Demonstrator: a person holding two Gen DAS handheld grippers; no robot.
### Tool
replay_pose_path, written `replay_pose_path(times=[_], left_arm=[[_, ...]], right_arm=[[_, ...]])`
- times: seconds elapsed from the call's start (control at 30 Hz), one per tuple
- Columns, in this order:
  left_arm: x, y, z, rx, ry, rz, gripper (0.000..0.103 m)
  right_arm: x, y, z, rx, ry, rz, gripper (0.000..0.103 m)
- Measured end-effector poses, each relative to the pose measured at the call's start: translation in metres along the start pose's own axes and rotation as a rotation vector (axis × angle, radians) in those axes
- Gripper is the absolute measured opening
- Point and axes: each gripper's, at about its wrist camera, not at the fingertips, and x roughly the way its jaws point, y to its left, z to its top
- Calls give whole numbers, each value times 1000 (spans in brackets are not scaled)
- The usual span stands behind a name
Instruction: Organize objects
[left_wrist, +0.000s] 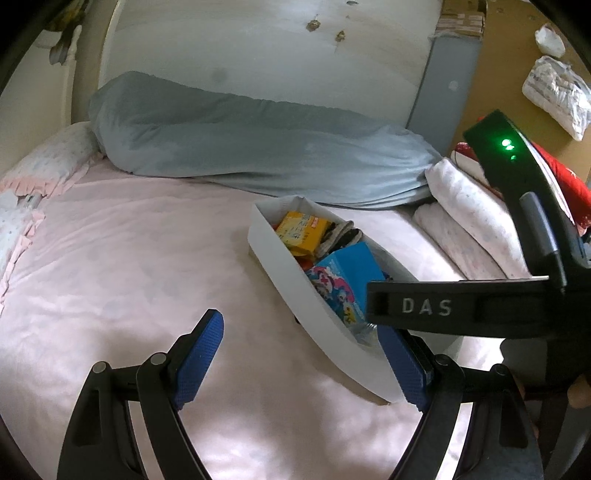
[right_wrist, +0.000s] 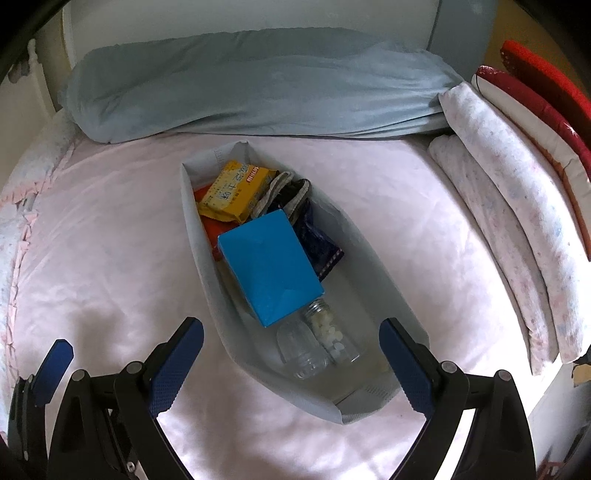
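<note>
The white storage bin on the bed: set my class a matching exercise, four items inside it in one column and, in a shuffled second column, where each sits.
Items
1. yellow snack packet
2. blue box
3. clear bottle with white pellets
4. dark blue packet

Places in the white storage bin
A. nearest the camera, lying on the bin floor
B. far end, towards the grey pillow
C. middle, propped over the bottle necks
D. right of the blue box

Pairs: 1-B, 2-C, 3-A, 4-D
</note>
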Motion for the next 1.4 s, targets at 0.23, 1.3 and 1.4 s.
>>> replay_pose_path(times=[0.23, 1.3, 1.4], left_arm=[[2, -1, -1, -2, 14, 11, 85], [14, 15, -2, -51, 58, 98, 85], [14, 13, -3, -46, 59, 97, 85]], right_arm=[[2, -2, 1, 10, 11, -2, 96], [18, 2, -2, 45, 97, 53, 96], [18, 1, -2, 43, 95, 46, 96]])
